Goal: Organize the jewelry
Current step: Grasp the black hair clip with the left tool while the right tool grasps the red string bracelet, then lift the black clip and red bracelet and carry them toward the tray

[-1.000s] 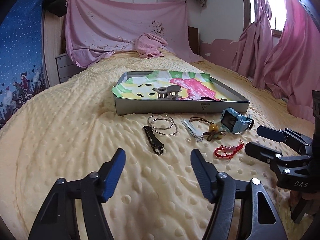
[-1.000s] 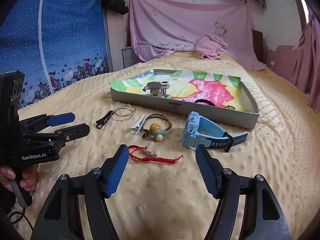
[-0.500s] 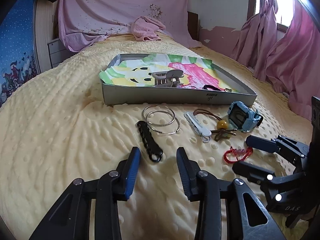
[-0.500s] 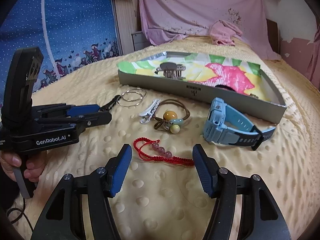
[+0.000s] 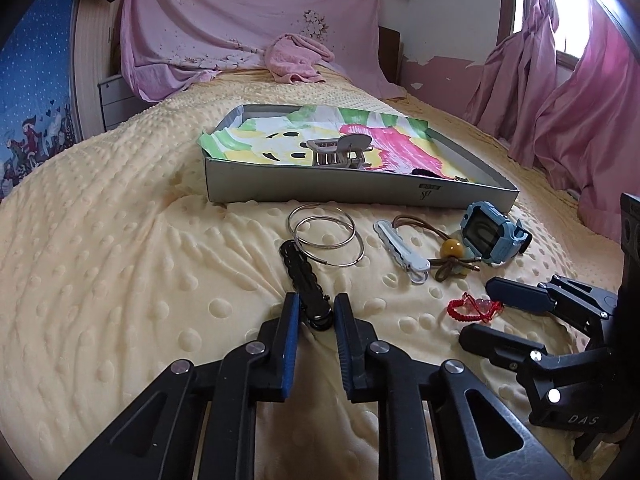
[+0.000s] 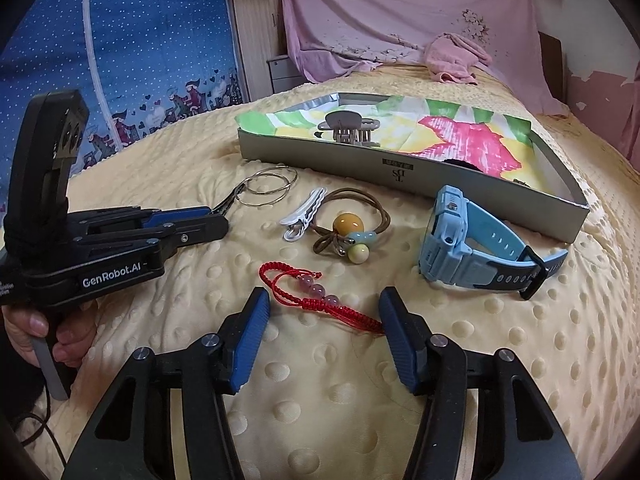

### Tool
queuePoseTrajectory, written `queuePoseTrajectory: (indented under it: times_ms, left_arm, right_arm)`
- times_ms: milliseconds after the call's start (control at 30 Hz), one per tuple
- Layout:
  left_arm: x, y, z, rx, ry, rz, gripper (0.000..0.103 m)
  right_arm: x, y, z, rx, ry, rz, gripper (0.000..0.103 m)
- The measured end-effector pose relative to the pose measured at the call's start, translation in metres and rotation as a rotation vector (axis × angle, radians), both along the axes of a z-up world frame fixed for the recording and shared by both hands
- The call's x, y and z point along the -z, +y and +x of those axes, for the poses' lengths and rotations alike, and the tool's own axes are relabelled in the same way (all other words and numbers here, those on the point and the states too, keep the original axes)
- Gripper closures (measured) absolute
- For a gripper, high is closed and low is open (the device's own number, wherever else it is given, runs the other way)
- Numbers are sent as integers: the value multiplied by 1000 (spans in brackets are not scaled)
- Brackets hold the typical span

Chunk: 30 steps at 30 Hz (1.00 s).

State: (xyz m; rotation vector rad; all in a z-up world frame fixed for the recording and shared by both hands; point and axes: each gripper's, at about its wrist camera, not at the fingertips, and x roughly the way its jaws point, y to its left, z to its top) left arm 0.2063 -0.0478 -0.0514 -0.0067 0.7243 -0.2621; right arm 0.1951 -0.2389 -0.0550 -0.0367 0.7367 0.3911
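Note:
My left gripper (image 5: 316,312) has closed around the near end of a black hair clip (image 5: 306,280) lying on the yellow blanket; its pads look pressed against the clip. My right gripper (image 6: 324,312) is open, its fingers either side of a red cord bracelet (image 6: 316,296) with pink beads. Beyond lie silver hoops (image 5: 326,236), a white clip (image 5: 402,250), a brown hair tie with beads (image 6: 348,232) and a blue watch (image 6: 460,240). A grey tray (image 5: 320,188) with a colourful lining holds a grey claw clip (image 5: 340,152).
A pink cloth (image 5: 298,58) lies at the head of the bed. Pink curtains (image 5: 560,100) hang on the right, and a blue patterned hanging (image 6: 120,60) is on the left. The bumpy yellow blanket (image 5: 100,260) covers the whole bed.
My left gripper moved forward and down and narrowed from wide open onto the black hair clip. My right gripper moved down towards the red bracelet and stayed open.

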Motion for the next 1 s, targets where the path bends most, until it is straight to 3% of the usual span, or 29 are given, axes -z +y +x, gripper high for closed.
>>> queuePoseTrajectory:
  times_ms: [267, 433, 733, 1000]
  left_arm:
    - [1, -1, -7, -8, -28, 0, 87]
    - [1, -3, -9, -11, -34, 16, 87]
    - [2, 8, -15, -16, -9, -76, 87]
    - [3, 11, -14, -19, -19, -69, 87]
  right_arm:
    - [-1, 0, -2, 11, -19, -5, 69]
    - [-1, 5, -4, 4, -31, -28, 85]
    - [0, 8, -8, 11, -44, -54, 94]
    - [-3, 7, -13, 20, -73, -55, 98]
